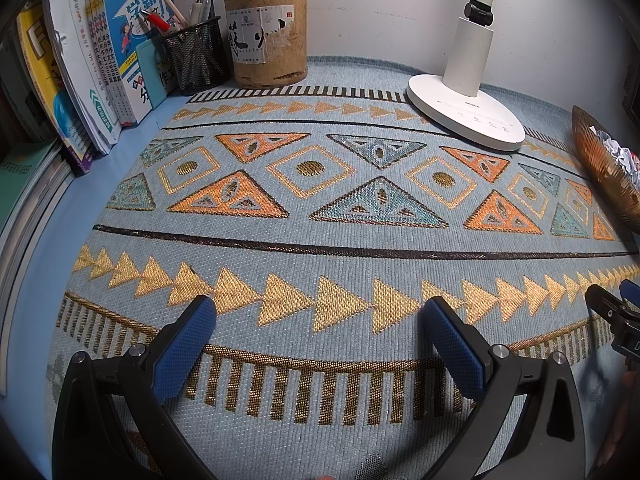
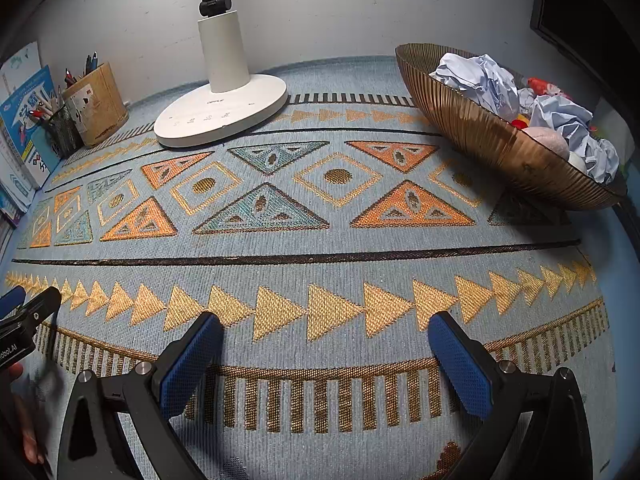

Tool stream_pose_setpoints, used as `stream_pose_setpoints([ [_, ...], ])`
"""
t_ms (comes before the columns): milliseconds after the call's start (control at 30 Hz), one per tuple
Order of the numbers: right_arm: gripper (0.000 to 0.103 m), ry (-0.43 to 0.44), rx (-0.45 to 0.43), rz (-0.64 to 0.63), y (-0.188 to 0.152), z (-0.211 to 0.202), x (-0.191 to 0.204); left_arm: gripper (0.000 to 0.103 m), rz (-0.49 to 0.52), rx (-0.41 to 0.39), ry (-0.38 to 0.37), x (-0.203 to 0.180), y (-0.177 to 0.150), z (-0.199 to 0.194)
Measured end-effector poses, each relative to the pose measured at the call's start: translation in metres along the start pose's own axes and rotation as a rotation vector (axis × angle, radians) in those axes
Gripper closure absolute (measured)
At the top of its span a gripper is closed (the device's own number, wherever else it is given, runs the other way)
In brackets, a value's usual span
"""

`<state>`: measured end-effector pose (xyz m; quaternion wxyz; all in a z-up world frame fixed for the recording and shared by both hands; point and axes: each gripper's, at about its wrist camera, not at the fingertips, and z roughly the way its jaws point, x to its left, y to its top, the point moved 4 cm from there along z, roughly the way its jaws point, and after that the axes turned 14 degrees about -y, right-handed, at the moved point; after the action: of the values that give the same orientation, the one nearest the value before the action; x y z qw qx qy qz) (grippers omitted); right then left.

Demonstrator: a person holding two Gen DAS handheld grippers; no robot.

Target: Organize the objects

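Observation:
A ribbed bronze bowl [image 2: 480, 132] at the right of the patterned mat [image 2: 320, 240] holds crumpled pale-blue paper [image 2: 480, 80], a pinkish ball [image 2: 546, 140] and small red bits. The same bowl [image 1: 600, 168] shows at the right edge of the left wrist view. A cork pen holder [image 1: 266, 40] and a black mesh pen cup [image 1: 196, 56], both with pens, stand at the back left. My left gripper [image 1: 320, 312] is open low over the mat's near edge, nothing between its blue pads. My right gripper [image 2: 326, 328] is open likewise, beside it on the right.
A white desk lamp's base [image 1: 468, 112] sits on the mat at the back, also seen as the lamp base [image 2: 220, 112]. Books [image 1: 120, 60] stand in a row along the left wall. A dark monitor edge [image 2: 580, 20] rises behind the bowl. A hand [image 2: 24, 420] holds the left tool.

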<state>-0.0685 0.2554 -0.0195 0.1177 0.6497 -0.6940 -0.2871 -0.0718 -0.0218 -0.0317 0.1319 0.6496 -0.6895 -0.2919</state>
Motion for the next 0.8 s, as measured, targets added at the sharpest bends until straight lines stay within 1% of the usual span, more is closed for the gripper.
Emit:
stream_pose_setpoints([
  [267,0.000,0.000,0.000,0.000,-0.0001,0.0001,-0.0001,0.000,0.001,0.004,0.000,0.0012,0.0037,0.0022],
  [333,0.000,-0.002,0.001,0.001,-0.0003,-0.0002,-0.0002,0.000,0.012,-0.012,-0.003,0.0014,0.0054,0.0036],
  [500,0.000,-0.013,0.009,0.040,0.0015,0.0017,-0.0091,0.000,0.015,-0.010,-0.014,0.0034,0.0086,0.0090],
  [667,0.000,-0.022,0.014,0.020,0.0044,0.0038,-0.0067,0.000,0.015,-0.010,-0.014,0.0036,0.0083,0.0091],
  [767,0.000,-0.019,0.009,0.024,0.0033,0.0040,-0.0051,0.000,0.016,-0.010,-0.015,0.0036,0.0087,0.0092],
  [800,0.000,-0.025,-0.009,0.034,0.0013,0.0024,-0.0048,0.000,0.015,-0.011,-0.016,0.0038,0.0089,0.0093],
])
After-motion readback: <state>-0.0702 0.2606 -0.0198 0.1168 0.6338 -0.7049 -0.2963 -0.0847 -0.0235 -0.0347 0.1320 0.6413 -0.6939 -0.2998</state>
